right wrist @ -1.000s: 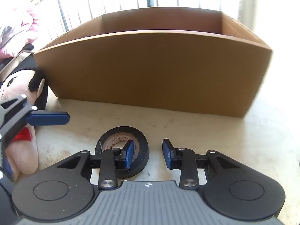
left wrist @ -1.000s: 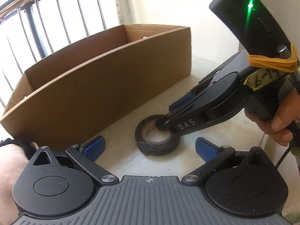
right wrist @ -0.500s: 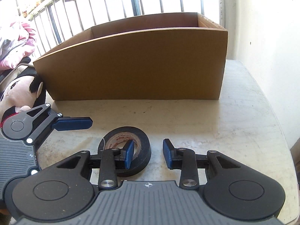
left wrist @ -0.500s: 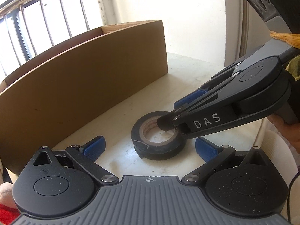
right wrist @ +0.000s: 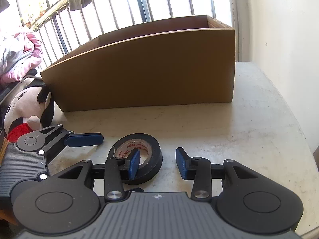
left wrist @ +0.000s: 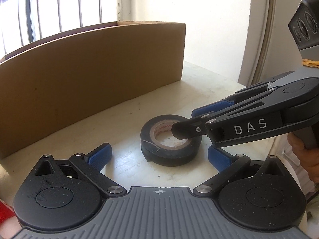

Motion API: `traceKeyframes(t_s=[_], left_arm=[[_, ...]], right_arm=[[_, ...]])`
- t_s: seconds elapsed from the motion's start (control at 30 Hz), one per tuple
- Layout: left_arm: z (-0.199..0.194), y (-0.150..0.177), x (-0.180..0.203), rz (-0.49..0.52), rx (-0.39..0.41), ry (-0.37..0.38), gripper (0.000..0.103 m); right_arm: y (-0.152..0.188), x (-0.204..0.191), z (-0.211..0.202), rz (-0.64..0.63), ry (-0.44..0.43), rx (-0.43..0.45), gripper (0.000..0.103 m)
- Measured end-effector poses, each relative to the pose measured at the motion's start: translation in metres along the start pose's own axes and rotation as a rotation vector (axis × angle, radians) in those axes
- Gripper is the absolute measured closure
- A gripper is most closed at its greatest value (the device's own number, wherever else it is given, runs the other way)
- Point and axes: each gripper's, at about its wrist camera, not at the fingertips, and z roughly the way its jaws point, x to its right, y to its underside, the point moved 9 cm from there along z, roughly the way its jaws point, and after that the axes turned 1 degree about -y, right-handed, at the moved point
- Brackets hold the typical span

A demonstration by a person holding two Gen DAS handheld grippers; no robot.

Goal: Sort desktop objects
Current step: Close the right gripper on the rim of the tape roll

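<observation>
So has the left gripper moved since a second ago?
Yes: in the right wrist view, left gripper slid right from the cardboard box corner toward the tape roll.

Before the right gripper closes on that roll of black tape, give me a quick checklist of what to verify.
1. Black electrical tape roll lies flat on the white tabletop: ok.
2. Right gripper straddles the roll's wall, one finger in the hole, one outside: ok.
3. Its fingers, just opened wider, press on the roll: not ok, a gap shows.
4. Left gripper stands open, clear of the roll: ok.
5. Brown cardboard box is open-topped, behind the roll: ok.
6. Room inside the box: cannot tell.
</observation>
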Motion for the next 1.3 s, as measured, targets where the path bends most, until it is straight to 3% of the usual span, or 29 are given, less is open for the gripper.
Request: traceKeyframes(t_s=[0.4,0.77,1.1,1.3], left_arm=[[0.024,-0.008,0.004,0.003,-0.006,0.002,0.000],[0.013,-0.005,0.007,0.081,0.032,-0.015,0.005],[0.010,-0.002,0.009,0.048,0.046,0.072,0.035],[0.008,-0.001,0.011,0.047,0.048,0.086,0.037]], right_arm=[[0.003,-0.007,-0.003,0.008,-0.023,-0.008,0.061],[0.006,-0.019,-0.004,0.031,-0.019,-0.043,0.063],[0.007,-0.023,-0.004,0.038,-0.007,-0.063,0.068],[0.005,-0.025,-0.001,-0.006,0.017,-0.083,0.073]])
